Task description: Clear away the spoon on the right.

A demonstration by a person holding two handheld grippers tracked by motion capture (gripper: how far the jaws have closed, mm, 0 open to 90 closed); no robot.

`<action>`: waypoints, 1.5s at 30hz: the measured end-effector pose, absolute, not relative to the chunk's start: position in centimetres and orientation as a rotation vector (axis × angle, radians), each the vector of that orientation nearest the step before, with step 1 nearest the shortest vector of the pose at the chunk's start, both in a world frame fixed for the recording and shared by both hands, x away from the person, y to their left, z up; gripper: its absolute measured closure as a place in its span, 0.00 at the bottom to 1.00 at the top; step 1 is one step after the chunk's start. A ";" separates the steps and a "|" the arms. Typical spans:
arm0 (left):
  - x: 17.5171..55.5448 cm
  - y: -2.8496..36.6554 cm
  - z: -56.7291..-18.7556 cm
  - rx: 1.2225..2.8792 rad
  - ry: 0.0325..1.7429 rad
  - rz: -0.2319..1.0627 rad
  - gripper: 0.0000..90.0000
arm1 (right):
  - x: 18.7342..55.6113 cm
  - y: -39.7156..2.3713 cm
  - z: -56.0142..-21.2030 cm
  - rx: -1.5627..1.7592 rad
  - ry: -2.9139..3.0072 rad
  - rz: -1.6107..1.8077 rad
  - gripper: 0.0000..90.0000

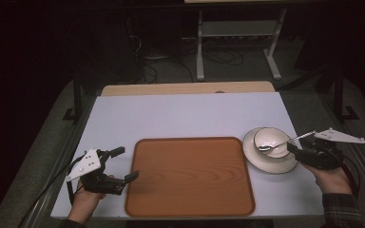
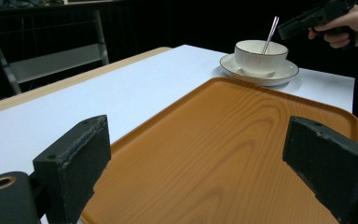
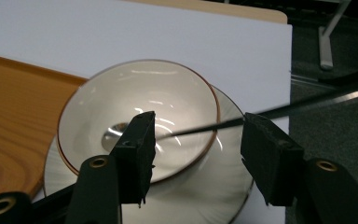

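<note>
Both jaws of the right gripper (image 3: pixel 196 154) stand apart, and the handle of the spoon (image 3: pixel 223 123) runs across the gap between them without either pad pressing on it. Its shaft passes close to the upper tip of the right jaw, though whether it touches there I cannot tell. The spoon's head lies at the bottom of the bowl (image 3: pixel 177 93), while its handle leans on the bowl's rim and sticks out past it to the right. That bowl sits on a white saucer (image 3: pixel 214 196), which rests on the white table (image 3: pixel 168 37) just beside the right edge of the wooden tray (image 3: pixel 9 121).

From above, the right gripper (image 1: pixel 298 148) hovers at the right side of the saucer (image 1: pixel 285 166), with the spoon (image 1: pixel 287 140) pointing up toward it.

Over on the other side, the left gripper (image 1: pixel 123 164) has its jaws spread wide with nothing between them. It is held at the left edge of the tray (image 1: pixel 190 175), its lower jaw tip at the tray's rim. In the left gripper view, the tray (image 2: pixel 223 140) stretches away beyond the jaws toward the bowl (image 2: pixel 256 53).
</note>
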State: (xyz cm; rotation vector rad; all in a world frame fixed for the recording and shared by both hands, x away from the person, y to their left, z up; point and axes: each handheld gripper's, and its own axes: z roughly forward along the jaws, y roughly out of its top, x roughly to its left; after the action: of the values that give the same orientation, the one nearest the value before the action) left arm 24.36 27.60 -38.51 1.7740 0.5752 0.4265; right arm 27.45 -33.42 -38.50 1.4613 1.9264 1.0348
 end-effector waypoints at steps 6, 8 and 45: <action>24.4 27.5 -38.5 1.780 0.571 0.424 0.08 | 27.8 -34.5 -39.1 1.514 1.885 1.045 0.48; 24.4 27.5 -38.6 1.781 0.572 0.423 0.08 | 28.3 -34.7 -39.5 1.530 1.875 1.061 0.47; 24.4 27.4 -38.6 1.779 0.577 0.420 0.08 | 31.5 -34.2 -41.4 1.551 1.891 1.113 0.67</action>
State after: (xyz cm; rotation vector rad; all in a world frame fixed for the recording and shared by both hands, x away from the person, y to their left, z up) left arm 24.43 27.41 -38.62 1.7790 0.5772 0.4202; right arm 31.50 -34.16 -41.37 1.5509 1.8912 1.1128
